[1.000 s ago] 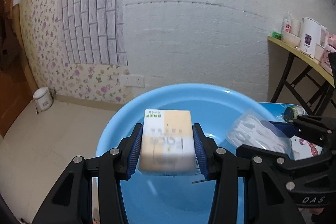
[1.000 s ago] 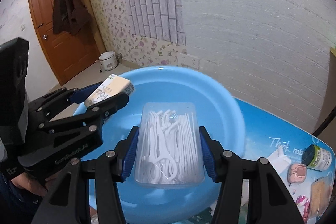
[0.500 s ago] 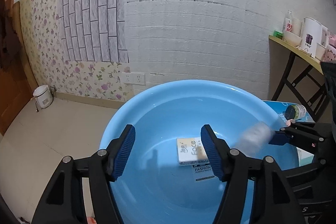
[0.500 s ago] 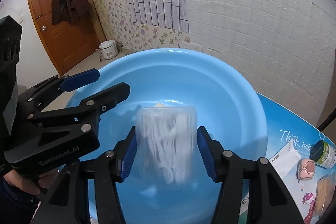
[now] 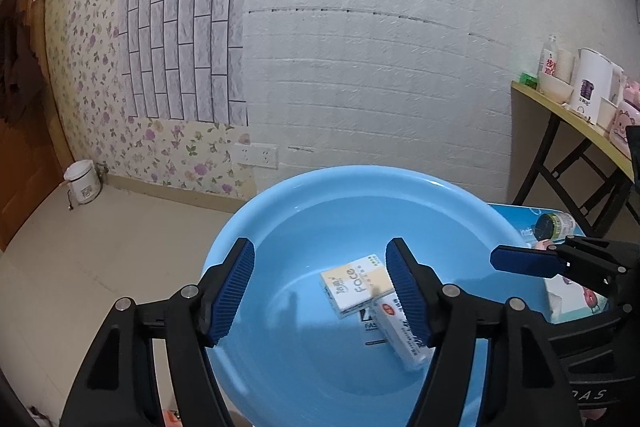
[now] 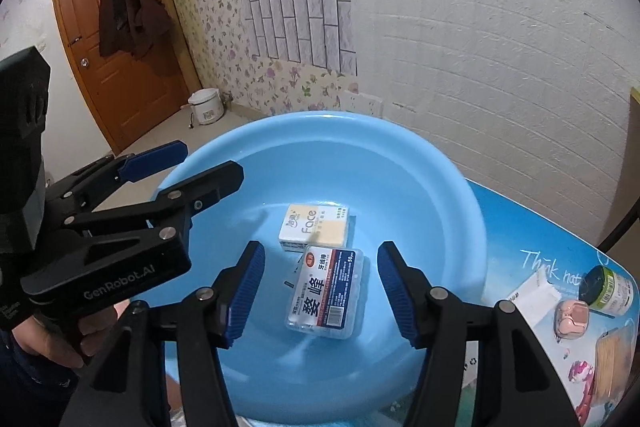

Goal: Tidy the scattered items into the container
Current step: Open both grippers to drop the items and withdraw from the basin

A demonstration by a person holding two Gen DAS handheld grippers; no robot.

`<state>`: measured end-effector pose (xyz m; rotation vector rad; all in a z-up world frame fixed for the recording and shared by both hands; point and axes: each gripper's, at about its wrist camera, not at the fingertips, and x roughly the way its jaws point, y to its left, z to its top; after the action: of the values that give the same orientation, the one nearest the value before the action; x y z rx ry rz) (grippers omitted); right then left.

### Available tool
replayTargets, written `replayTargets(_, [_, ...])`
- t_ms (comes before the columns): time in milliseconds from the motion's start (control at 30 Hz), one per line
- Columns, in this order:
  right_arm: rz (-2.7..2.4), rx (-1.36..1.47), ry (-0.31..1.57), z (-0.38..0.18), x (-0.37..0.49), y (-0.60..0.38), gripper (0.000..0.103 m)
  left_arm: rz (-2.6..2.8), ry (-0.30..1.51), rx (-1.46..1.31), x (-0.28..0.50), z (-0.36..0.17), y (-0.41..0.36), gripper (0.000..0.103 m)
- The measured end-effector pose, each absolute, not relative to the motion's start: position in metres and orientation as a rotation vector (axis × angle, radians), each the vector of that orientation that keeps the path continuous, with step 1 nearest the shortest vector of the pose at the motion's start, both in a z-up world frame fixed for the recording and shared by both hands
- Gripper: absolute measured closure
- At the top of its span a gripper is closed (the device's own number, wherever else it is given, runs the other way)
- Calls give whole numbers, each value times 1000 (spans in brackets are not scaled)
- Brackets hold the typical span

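A big light-blue basin [image 5: 280,211] [image 6: 452,171] holds a white and yellow "Face" tissue pack [image 5: 354,285] [image 6: 314,223] and a clear box of dental floss picks [image 6: 326,293] [image 5: 400,331], lying side by side on its bottom. My left gripper [image 5: 320,285] is open and empty above the basin; it also shows at the left of the right wrist view [image 6: 200,163]. My right gripper [image 6: 320,289] is open and empty, above the floss box.
On the blue table top right of the basin lie a green-labelled jar [image 6: 610,291], a pink earbud case [image 6: 572,317], a white packet [image 6: 534,291] and more small items. A side table [image 5: 576,111] with cups stands at far right. The wall is close behind.
Both grippers have opened. The tissue pack dropped from the left one and the floss box from the right one; both now lie in the basin.
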<state>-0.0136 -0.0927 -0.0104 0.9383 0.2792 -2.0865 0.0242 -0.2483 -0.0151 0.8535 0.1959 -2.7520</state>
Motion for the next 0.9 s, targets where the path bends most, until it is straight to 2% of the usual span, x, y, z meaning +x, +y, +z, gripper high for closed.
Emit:
replayTargets(267, [-2180,904,265,4,-2,-64,42,-2820,167,818,32,-1,-221,24])
replayTargets(333, [-2202,887,245,8,2,-49,37,-2846,157,813,34,4,-208,20])
replayTargets(400, [-2233,865,210,12,5,-33,25,-2871,141,806,36,8,-196,14])
replayTargets(467, [-2254,859,160,14,5,-20,21,-2895,126,797,39,12,-185,8])
replayTargets(600, [-2287,856,45,17,5,15,20,-2935,124,780,43,17,-160,0])
replayTargets(733, [-2349,850,-21,15,9,55,20,-2980,137,774,46,21,-138,0])
replayTargets(767, [-2351,853,-42,15,8,66,13,-2986,142,773,46,22,-133,0])
replayTargets(800, [-2351,860,-57,14,8,74,0,-2995,152,773,45,23,-128,0])
replayTargets(900, [-2378,817,-79,14,10,101,0,-3027,184,775,44,25,-111,0])
